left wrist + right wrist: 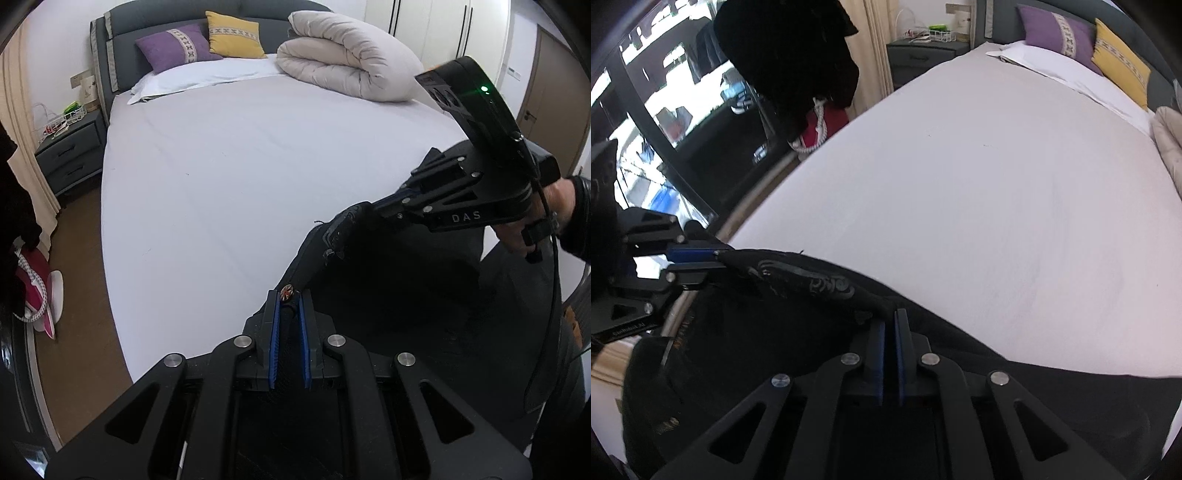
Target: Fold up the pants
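- Pants [406,295] of black, soft fabric hung in the left wrist view between the 2 grippers, over the near right edge of the bed [240,177].
- A round metal button [286,292] on the waistband sat right at the tips of the left gripper [288,295], whose blue ribbed pads [274,332] were nearly closed and clamped on a fold of the cloth.
- The right gripper [338,234], black with angular linkages, pinched the waistband further along; a bare hand [517,236] gripped its handle.
- The bed carried a smooth, pale sheet, a rolled cream duvet [343,59], a purple cushion [173,46] and a yellow cushion [234,35].
- A grey nightstand [70,151] with 2 drawers stood beside the headboard.

- In the right wrist view the pants [757,350] draped dark and slack across the lower frame, a grey swirl pattern [827,286] showing on the stretched waistband.
- The right gripper [890,315] had its 2 blue pads drawn close together, clenched on the waistband edge.
- The left gripper [718,258] at the left margin gripped the other end of the band, its fingers pressed shut on the cloth.
- The pale sheet of the bed [997,184] filled the background, flat and faintly creased.
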The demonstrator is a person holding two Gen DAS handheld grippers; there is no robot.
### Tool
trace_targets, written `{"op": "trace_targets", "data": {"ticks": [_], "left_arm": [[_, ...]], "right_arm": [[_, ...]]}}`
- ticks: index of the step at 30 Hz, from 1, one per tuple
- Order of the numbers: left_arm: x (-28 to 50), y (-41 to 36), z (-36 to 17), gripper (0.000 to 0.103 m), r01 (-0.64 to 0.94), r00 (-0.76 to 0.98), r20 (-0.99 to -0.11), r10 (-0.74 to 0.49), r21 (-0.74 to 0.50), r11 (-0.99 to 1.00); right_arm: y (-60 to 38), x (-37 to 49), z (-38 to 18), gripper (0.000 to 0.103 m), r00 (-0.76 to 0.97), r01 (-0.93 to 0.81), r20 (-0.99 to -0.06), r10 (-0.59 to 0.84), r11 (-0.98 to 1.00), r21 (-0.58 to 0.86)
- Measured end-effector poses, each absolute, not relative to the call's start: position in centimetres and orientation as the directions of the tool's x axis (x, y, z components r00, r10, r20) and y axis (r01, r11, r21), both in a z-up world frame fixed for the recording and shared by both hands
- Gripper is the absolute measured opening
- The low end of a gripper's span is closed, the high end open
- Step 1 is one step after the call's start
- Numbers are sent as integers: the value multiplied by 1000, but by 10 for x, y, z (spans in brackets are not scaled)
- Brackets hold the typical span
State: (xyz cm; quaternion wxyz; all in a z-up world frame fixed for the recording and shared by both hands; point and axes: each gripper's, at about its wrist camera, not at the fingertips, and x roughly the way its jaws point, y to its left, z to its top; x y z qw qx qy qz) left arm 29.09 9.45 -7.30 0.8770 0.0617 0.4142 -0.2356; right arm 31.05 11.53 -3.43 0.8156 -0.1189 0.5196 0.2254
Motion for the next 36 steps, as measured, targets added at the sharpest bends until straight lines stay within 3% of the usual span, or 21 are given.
{"op": "trace_targets", "data": {"ticks": [9,19,28,36], "left_arm": [[216,81,-59,8,490,540,-753,-375,-81,868],[109,49,-69,8,600,428,-791,-438,-113,792],[24,11,-89,8,730,310,-843,-440,-85,678],[-6,11,-91,8,790,232,-868,-439,-96,605]], "right_arm": [[107,249,-24,5,340,-506,-884,322,855,116],[110,149,-36,5,269,-657,-939,216,753,-15],[135,58,-56,5,236,-802,-971,30,570,-177],[159,0,-76,5,267,-838,-962,-49,481,-257]]}}
